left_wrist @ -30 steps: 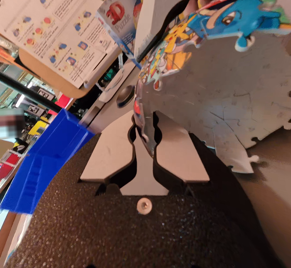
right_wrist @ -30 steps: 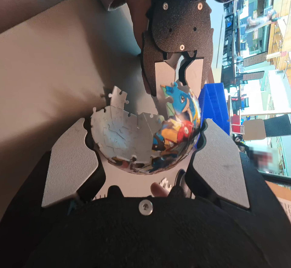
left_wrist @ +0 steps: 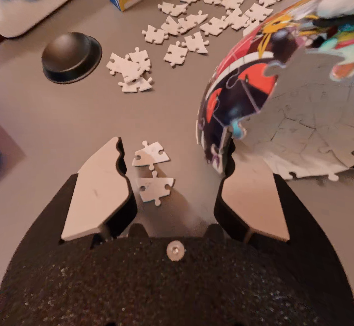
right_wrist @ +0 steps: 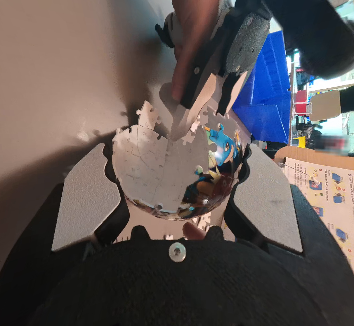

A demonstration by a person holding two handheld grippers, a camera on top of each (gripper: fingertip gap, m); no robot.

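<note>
Left gripper (left_wrist: 175,161) has let go of the shell's rim; jaws now apart over two loose puzzle pieces (left_wrist: 153,172) on the grey table (left_wrist: 67,125). Right gripper (right_wrist: 177,165) stays clamped on the half-built puzzle ball (right_wrist: 168,178), now its sole support.

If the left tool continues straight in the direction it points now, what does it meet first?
Probably the two white loose puzzle pieces on the grey table, lying between the open left tool fingers. Depth is unclear.
</note>
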